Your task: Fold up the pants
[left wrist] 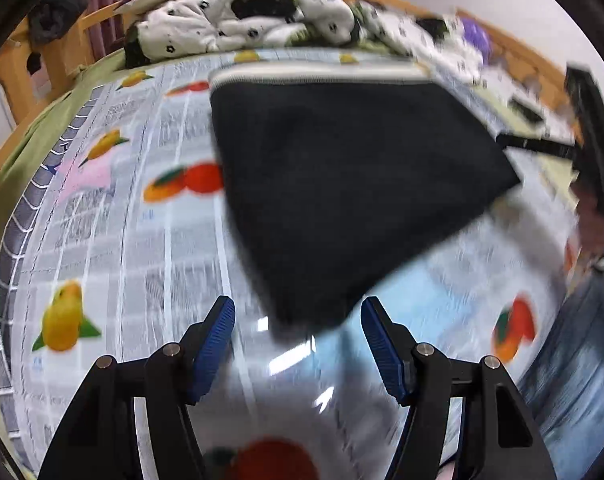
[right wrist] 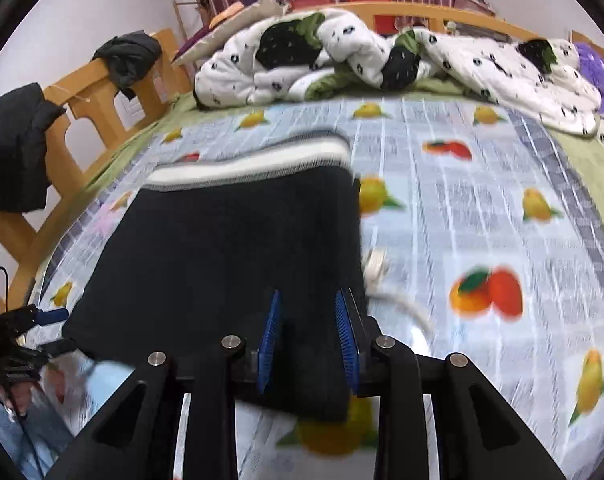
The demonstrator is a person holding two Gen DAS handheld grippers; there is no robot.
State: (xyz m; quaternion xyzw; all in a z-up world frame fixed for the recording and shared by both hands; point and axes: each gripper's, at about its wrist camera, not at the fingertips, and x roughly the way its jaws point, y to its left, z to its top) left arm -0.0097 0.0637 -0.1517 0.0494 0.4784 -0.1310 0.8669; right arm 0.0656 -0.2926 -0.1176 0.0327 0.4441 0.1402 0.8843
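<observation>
The black pants (left wrist: 341, 184) with a white and grey striped waistband (left wrist: 321, 74) lie folded on the fruit-print sheet (left wrist: 114, 216). My left gripper (left wrist: 298, 316) is open, its blue pads either side of the pants' near corner, not holding it. In the right wrist view the pants (right wrist: 222, 260) spread ahead, waistband (right wrist: 254, 162) at the far end. My right gripper (right wrist: 307, 312) has its jaws partly apart around the near right edge of the pants; a firm grip cannot be told. The left gripper (right wrist: 46, 322) shows at the far left.
A crumpled white quilt with black dots (right wrist: 361, 56) lies at the bed's far end. A wooden bed frame (right wrist: 90, 92) with dark clothes (right wrist: 14, 144) hung on it runs along the left. A white cord (right wrist: 393, 300) lies right of the pants.
</observation>
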